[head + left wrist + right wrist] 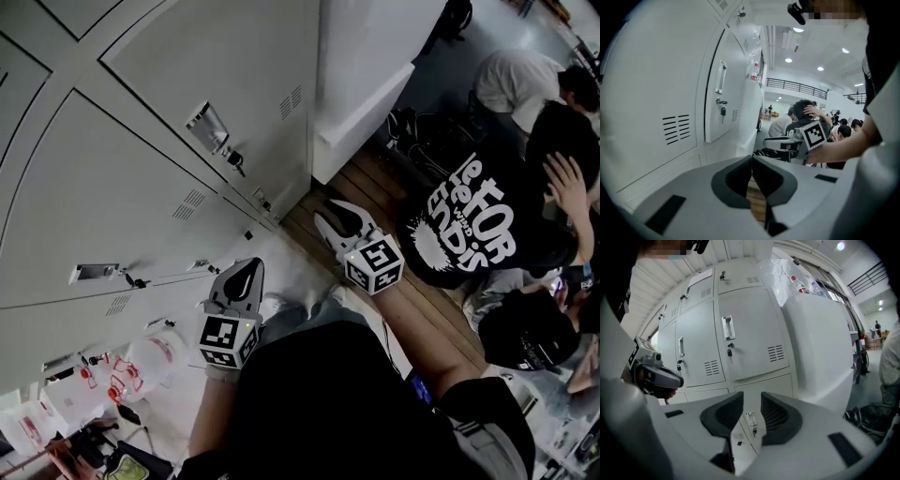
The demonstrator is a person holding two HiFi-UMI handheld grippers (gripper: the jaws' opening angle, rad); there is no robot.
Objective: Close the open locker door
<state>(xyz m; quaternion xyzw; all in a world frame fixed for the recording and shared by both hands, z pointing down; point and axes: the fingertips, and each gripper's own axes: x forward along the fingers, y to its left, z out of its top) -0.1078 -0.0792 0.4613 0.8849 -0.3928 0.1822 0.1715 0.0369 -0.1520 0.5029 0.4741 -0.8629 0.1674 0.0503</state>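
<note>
A bank of grey lockers (141, 187) fills the left of the head view. Every door I can see there lies flush. In the left gripper view one door (733, 93), with a handle (721, 77) and a key, seems to stand slightly proud of its neighbours. My left gripper (251, 265) hangs low in front of the lockers, jaws touching with nothing between them (752, 159). Further right, my right gripper (336, 206) points at the lower lockers (740, 333) with a narrow gap between its jaws (752, 397). A small locker handle (751, 420) shows through that gap. Neither gripper touches a door.
A white block (375, 84) stands against the lockers' right end, above a strip of wooden floor (375, 187). Several people in dark shirts (478, 225) sit close on the right. Clear plastic bags with red print (122, 370) lie at lower left.
</note>
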